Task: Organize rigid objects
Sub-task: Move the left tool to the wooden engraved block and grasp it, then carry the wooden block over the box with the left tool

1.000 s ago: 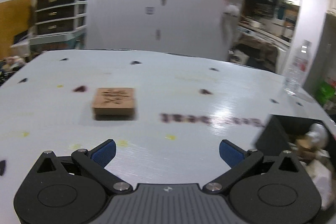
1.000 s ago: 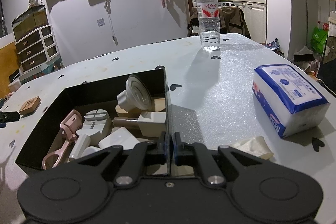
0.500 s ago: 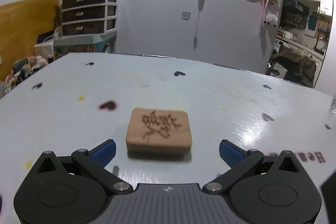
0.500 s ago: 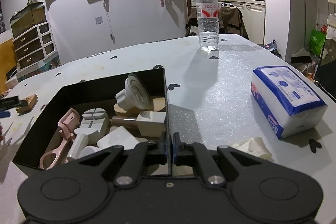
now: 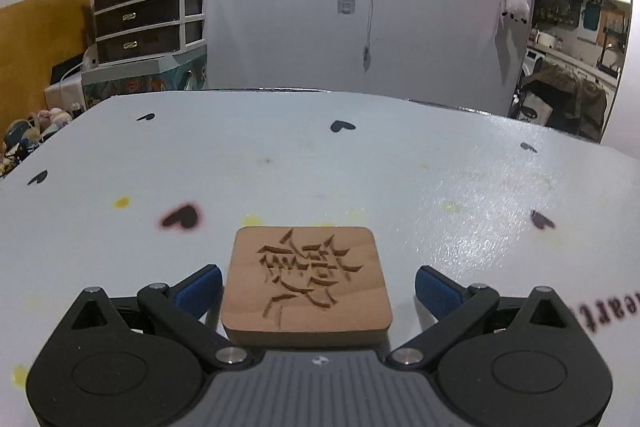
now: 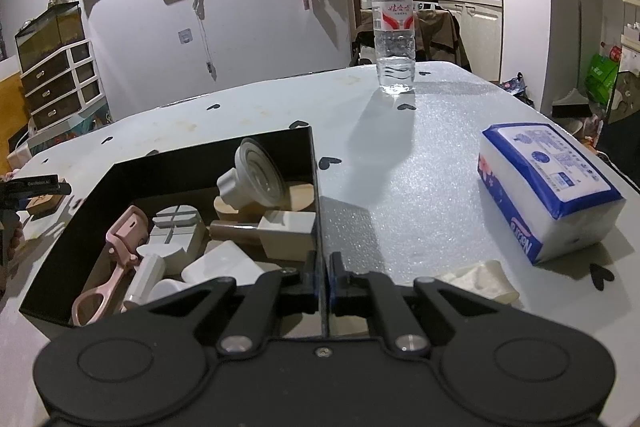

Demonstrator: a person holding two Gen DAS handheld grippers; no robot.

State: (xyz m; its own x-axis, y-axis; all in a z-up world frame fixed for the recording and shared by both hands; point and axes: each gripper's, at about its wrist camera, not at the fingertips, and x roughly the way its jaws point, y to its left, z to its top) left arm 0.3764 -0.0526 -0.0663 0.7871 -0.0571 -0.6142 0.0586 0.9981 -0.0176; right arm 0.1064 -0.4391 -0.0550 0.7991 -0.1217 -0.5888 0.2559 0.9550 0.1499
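- Left gripper (image 5: 318,289): spread wide, blue pads (image 5: 199,290) on either side of the wooden block (image 5: 306,281); left pad just beside the block's edge, right pad apart from it, nothing clamped.
- Wooden block: flat on the white table (image 5: 360,171), carved face up, rounded corners, lying between the two fingers and close to the gripper body.
- Same block seen small at the far left of the right wrist view (image 6: 42,203), partly under the left gripper (image 6: 34,187) and well apart from the black box.
- Right gripper (image 6: 323,277): closed on the thin right wall of the black box (image 6: 316,195), one finger inside and one outside.
- Black box: open-topped, on the table (image 6: 400,187), holding a white funnel-shaped part (image 6: 252,179), a pink handled tool (image 6: 116,259), a grey round slotted piece (image 6: 176,223), a beige cube on a brown rod (image 6: 286,231) and other pale pieces.
- Clear water bottle (image 6: 393,39): upright near the far table edge, well apart from the box.
- Blue-and-white tissue pack (image 6: 548,191): lying to the right of the box.
- Small cream piece (image 6: 480,279): on the table just right of the right gripper.
- Drawer unit (image 5: 148,15): against the wall beyond the table.
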